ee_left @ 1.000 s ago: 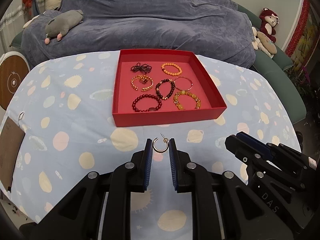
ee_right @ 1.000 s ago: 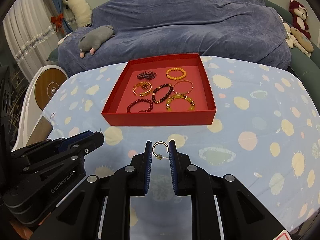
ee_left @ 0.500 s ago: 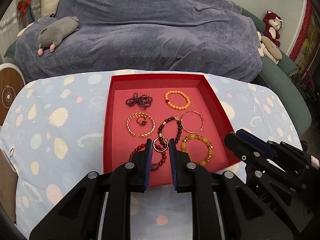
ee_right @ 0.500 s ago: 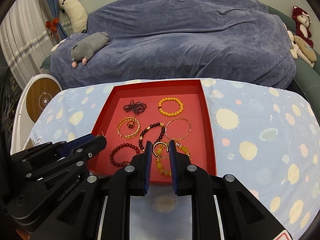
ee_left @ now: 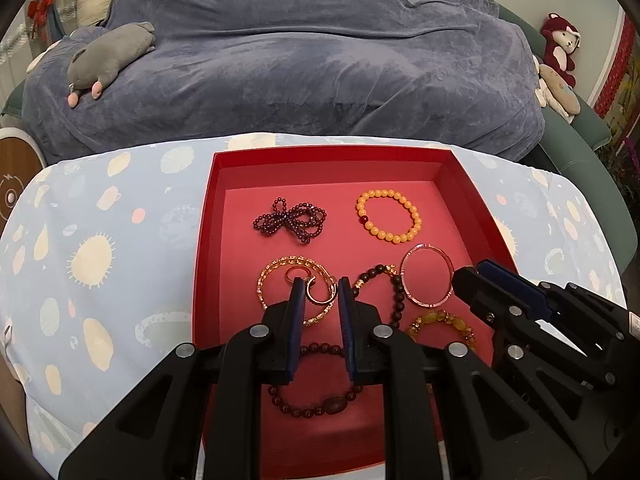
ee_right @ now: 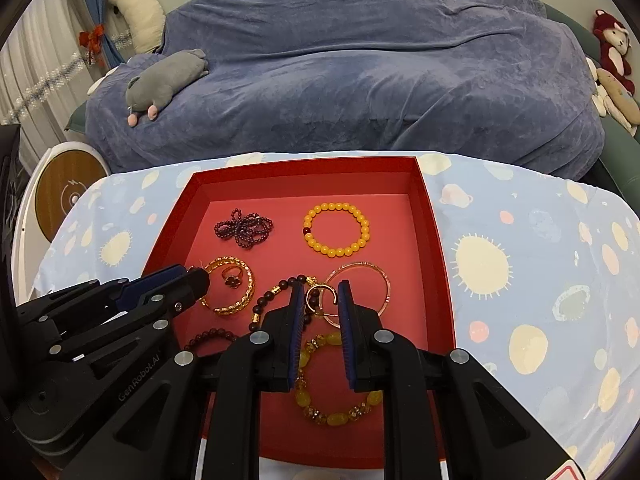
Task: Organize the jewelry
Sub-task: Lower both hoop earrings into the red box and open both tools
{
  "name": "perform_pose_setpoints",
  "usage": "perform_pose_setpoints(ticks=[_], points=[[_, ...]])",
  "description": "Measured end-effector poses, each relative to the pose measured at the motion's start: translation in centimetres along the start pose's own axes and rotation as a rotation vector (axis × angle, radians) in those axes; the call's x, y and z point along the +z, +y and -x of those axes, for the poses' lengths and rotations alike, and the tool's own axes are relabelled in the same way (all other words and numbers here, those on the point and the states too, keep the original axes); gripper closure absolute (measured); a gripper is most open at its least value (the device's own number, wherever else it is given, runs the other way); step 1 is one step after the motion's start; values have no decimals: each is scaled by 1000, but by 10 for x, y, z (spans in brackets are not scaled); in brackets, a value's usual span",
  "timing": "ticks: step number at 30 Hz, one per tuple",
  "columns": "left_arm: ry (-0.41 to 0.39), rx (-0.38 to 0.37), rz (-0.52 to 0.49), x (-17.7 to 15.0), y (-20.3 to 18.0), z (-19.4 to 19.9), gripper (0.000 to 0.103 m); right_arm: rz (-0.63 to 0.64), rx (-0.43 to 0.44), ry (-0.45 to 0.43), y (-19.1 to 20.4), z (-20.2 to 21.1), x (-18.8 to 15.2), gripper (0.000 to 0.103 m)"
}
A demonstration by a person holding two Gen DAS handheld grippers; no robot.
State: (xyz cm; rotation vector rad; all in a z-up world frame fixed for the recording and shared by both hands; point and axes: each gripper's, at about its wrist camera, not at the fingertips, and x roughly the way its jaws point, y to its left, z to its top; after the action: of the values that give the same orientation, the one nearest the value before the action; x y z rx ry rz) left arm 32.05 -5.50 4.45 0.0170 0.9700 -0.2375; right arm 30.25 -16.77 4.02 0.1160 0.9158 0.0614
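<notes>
Big sofa under a blue-grey plush throw [ee_right: 360, 60] fills the back; teal upholstery [ee_left: 580, 152] shows at its right end. Grey stuffed mouse toy [ee_right: 164, 80] lies on the throw, cream plush cow [ee_right: 136, 4] at far left, red plush bear [ee_left: 560, 48] at right. White sheer curtain with blue drape [ee_right: 48, 52] on the left. Table is covered with a light-blue cloth printed with suns and planets [ee_right: 520, 264]. Round wood-topped white device [ee_right: 68, 196] sits left of the table.
</notes>
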Motion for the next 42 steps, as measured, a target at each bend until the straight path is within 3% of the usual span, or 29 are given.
perform_pose_setpoints(ticks=[15, 17, 21, 23, 27, 29, 32, 42], points=[[7, 21, -1, 8, -1, -19, 85, 1, -14, 20, -3, -18, 4, 84], [10, 28, -1, 9, -1, -20, 73, 0, -23, 19, -3, -18, 5, 78], [-9, 58, -13, 11, -2, -16, 70, 8, -65, 7, -3, -15, 6, 70], [-9, 78, -10, 11, -2, -14, 63, 2, -70, 7, -4, -12, 6, 70], [-24, 92, 8, 9, 1, -3, 58, -46, -75, -3, -11, -1, 4, 56], [-34, 106, 19, 7, 3, 5, 50, -65, -84, -12, -14, 7, 2, 50], [-41, 109, 19, 4, 3, 17, 45, -65, -106, -35, -14, 22, -3, 41], [-90, 137, 27, -18, -2, 71, 29, -78, -117, -69, -12, 77, -24, 33]])
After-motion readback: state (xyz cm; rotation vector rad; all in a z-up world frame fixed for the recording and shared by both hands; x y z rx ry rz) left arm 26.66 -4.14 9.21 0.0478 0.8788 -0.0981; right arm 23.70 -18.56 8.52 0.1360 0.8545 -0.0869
